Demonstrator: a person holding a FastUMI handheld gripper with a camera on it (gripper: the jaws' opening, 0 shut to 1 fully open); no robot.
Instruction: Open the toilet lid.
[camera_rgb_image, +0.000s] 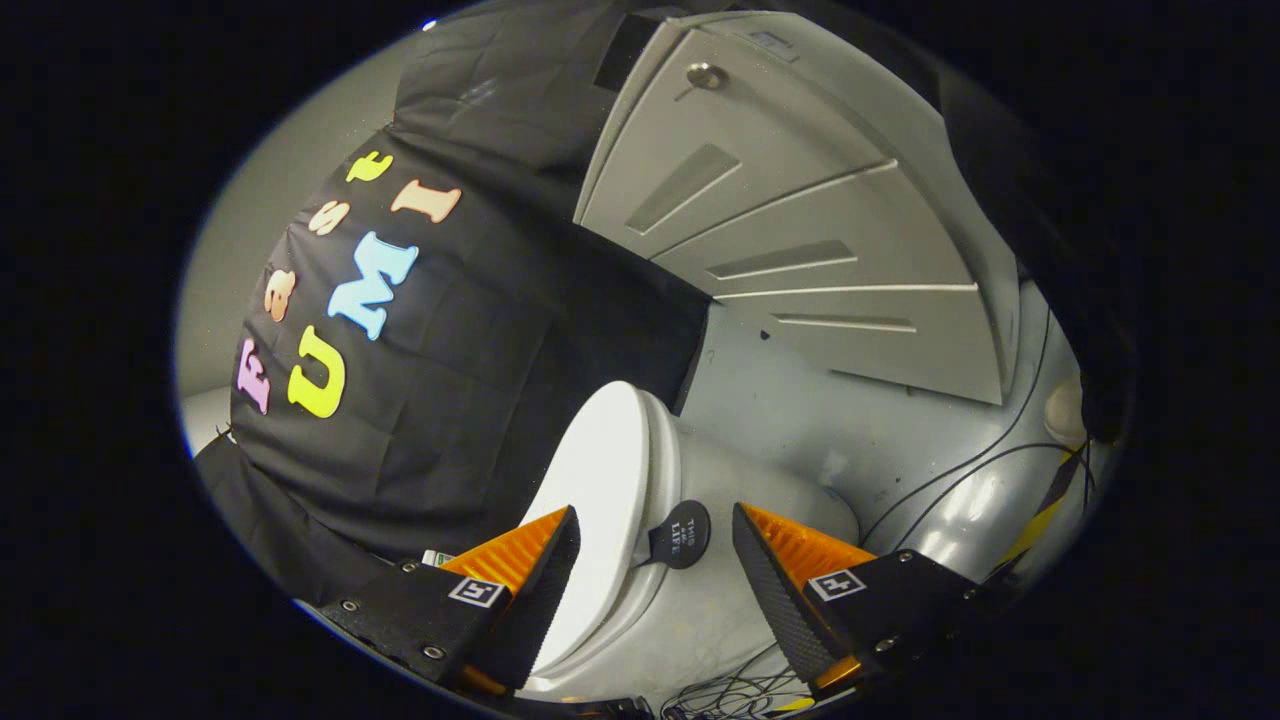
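The view is rolled on its side, so the floor stands to the right. A white toilet lies straight ahead, its lid (600, 480) resting down on the bowl (770, 500). A round black pull tab (682, 533) sticks out from the lid's front rim. My gripper (656, 512) is open, its orange and black fingers (545, 560) on either side of that rim. The tab sits in the gap between the fingertips, nearer the finger on the bowl side, and neither finger touches it.
The grey floor (850, 420) runs beyond the bowl, with black cables (960, 465) lying across it. A grey panelled door (800, 230) with a round knob (706, 75) stands further back. The black cloth wall (450, 400) hangs close to the lid's side.
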